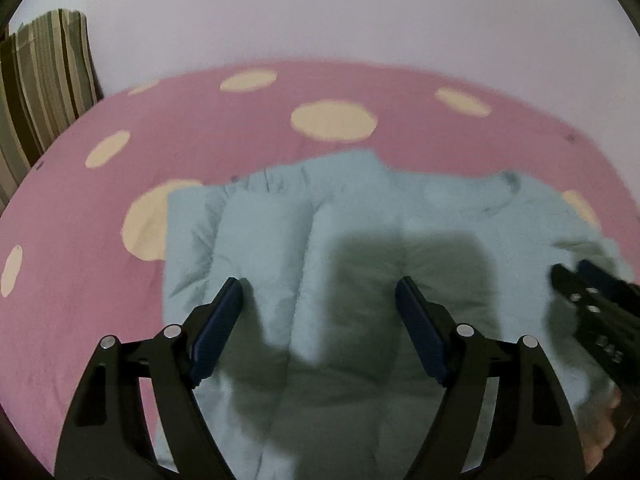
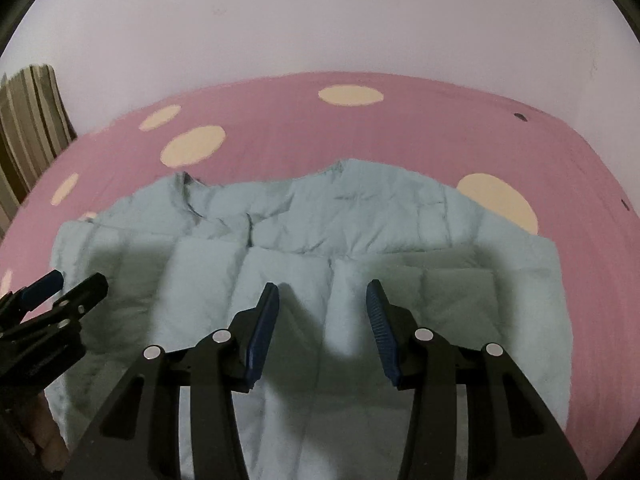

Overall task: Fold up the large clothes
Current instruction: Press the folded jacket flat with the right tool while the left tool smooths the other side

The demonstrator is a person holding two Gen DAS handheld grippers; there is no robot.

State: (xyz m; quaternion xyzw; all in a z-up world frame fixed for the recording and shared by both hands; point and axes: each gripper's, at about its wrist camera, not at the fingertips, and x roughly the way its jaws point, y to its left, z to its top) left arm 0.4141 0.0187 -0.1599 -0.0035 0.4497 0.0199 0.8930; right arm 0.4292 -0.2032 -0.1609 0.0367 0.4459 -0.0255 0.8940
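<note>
A pale blue quilted jacket (image 1: 360, 216) lies flat on a pink bed sheet with cream dots (image 1: 240, 128); it also shows in the right wrist view (image 2: 320, 224). My left gripper (image 1: 320, 292) is open and empty, hovering above the jacket's left part. My right gripper (image 2: 322, 296) is open and empty above the jacket's middle. The right gripper also shows at the right edge of the left wrist view (image 1: 576, 276). The left gripper shows at the left edge of the right wrist view (image 2: 76, 280), with its fingers apart.
The pink sheet (image 2: 400, 128) spreads around the jacket. A striped curtain or cloth (image 1: 40, 80) hangs at the far left. A plain white wall (image 1: 360, 8) stands behind the bed.
</note>
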